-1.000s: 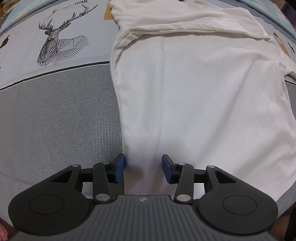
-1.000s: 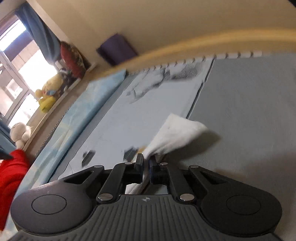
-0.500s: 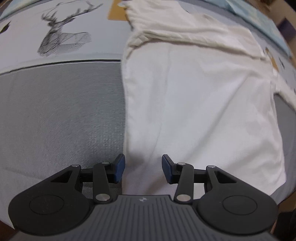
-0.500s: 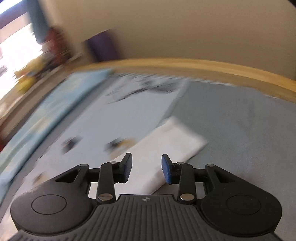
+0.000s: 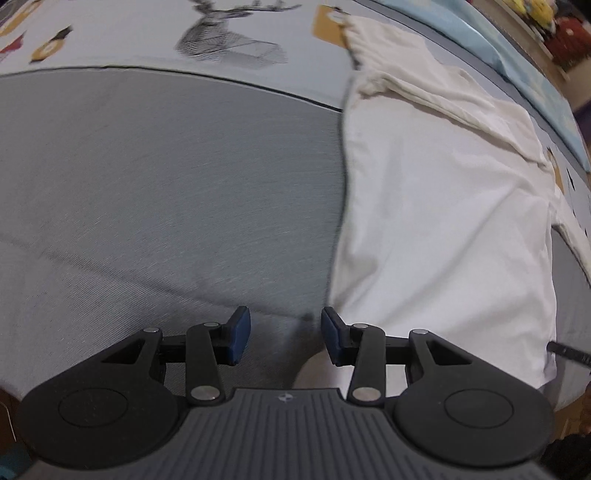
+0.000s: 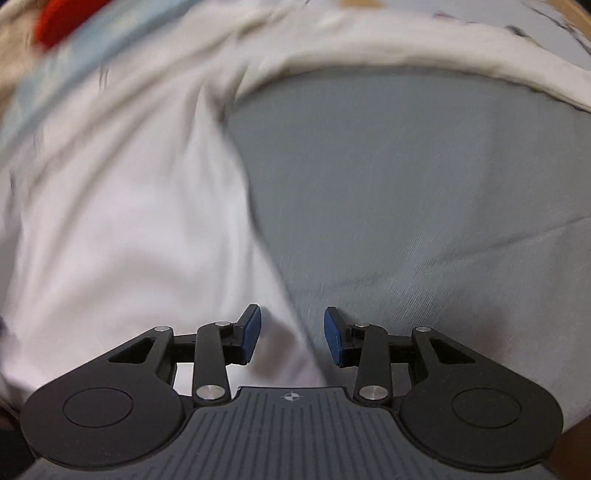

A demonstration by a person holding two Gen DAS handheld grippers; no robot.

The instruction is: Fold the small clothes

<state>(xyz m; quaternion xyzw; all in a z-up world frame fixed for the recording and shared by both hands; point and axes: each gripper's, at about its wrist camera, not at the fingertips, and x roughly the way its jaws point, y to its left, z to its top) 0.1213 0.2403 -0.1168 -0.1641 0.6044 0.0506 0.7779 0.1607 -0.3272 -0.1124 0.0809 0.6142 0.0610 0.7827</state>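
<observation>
Bare grey bedspread [image 5: 166, 177] lies open left of the flat white garment [image 5: 443, 221], with nothing standing on either.

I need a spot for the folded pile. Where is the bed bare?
Bare grey cover lies left of the white garment, below the deer print. More shows right of it. The garment's top end, with its folded sleeves, is crowded.

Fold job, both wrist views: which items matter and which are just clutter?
Job items:
- white garment, spread on the grey bedcover
- left hand-held gripper, nothing between the pads
- right hand-held gripper, jaws opening, over the garment's edge

Just lying about:
- deer print on the pale sheet
- yellow plush toys, top right
- red item, blurred
</observation>
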